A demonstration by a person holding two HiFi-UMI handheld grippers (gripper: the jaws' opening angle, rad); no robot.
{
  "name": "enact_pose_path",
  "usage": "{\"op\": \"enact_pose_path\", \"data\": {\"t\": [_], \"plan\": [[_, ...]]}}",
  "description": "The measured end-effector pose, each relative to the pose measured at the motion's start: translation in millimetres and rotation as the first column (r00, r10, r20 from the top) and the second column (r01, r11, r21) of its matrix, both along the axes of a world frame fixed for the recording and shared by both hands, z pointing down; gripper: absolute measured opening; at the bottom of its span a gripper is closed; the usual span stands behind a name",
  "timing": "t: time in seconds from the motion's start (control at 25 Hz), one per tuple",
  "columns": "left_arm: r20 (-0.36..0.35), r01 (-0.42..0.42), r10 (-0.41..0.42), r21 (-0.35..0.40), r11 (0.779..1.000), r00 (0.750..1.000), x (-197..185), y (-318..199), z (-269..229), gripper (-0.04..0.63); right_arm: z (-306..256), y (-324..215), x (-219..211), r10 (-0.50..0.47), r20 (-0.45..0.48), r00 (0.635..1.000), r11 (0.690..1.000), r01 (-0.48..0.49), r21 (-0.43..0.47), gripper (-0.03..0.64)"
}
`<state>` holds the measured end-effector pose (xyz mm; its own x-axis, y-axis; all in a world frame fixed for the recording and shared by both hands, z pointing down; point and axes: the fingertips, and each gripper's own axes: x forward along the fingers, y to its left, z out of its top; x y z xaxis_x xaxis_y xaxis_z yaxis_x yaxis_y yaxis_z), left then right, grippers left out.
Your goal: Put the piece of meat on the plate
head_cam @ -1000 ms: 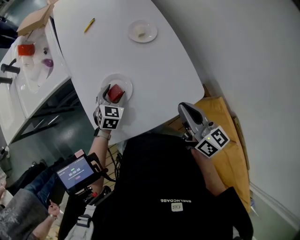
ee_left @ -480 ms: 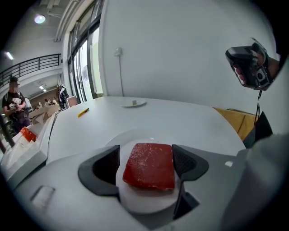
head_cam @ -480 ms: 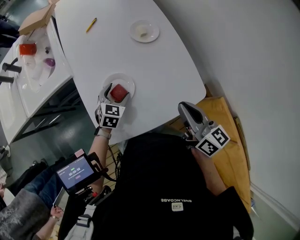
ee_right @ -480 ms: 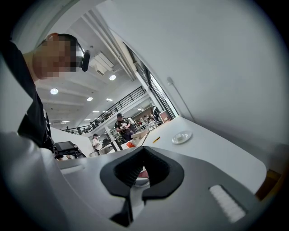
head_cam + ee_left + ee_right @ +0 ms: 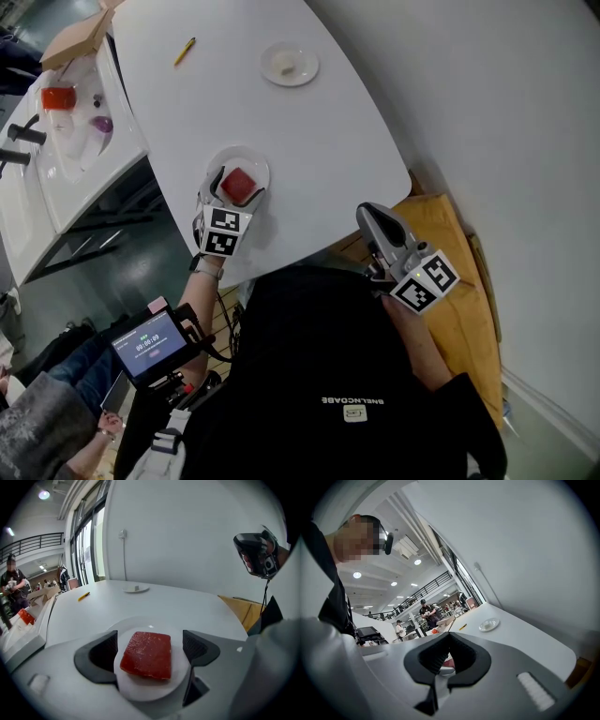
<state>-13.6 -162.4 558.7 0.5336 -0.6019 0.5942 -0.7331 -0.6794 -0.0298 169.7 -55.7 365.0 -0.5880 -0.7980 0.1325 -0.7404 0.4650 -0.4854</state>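
Noted piece of meat (image 5: 146, 654) flat on white plate (image 5: 136, 692) near desk (image 5: 281, 131) edge, between jaws of left tool (image 5: 150, 639), just opened wide and off it; recommended drawing tool straight back without nudging plate.

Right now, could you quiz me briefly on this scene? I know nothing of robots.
1. True or false: the red rectangular slab of meat lies on the small round white plate.
2. What lies farther off on the white table: A a yellow pencil, B a fork, C a cup?
3. Does the left gripper press the meat?
Key: 1 true. 2 A. 3 No: its jaws have just been opening; the meat sits between them, untouched.
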Motion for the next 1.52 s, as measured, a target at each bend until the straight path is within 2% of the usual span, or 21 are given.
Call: {"op": "enact_pose_path", "data": {"t": [0.36,0.52,0.84,0.96,1.24,1.4,1.52], "plan": [[-0.013,0.038,-0.038,0.03,0.999,0.999,-3.7,-8.5,-14.2,0.456,5.1,-16.9,-7.1,-0.047,0.023,0.999,0.999,0.047,0.008,0.003],[-0.021,0.073,-0.073,0.036,0.997,0.997,-11.3,-13.9,-21.2,0.435,5.9,-30.3,-12.3,-0.088,0.025,0.996,0.996,0.087,0.012,0.003],[-0.057,0.161,-0.157,0.068,0.985,0.986,-36.0,-17.7,-29.0,0.353,20.3,-57.6,-36.3,-0.184,0.041,0.982,0.983,0.184,0.013,0.003],[-0.07,0.198,-0.192,0.09,0.976,0.979,-48.0,-16.4,-34.2,0.273,25.7,-67.1,-49.0,-0.234,0.047,0.971,0.972,0.234,0.013,0.003],[-0.167,0.298,-0.272,0.16,0.941,0.948,-71.3,-19.9,-53.8,0.014,36.9,-92.2,-80.0,-0.329,0.074,0.941,0.944,0.329,0.01,0.003],[-0.278,0.374,-0.324,0.149,0.915,0.904,-75.2,28.2,-104.0,0.015,5.3,-56.8,-94.3,-0.406,0.082,0.91,0.914,0.406,0.011,0.003],[-0.314,0.432,-0.379,0.116,0.895,0.87,-87.2,44.6,-109.5,0.018,6.6,-50.7,-112.7,-0.463,0.091,0.882,0.886,0.463,0.014,0.003]]}}
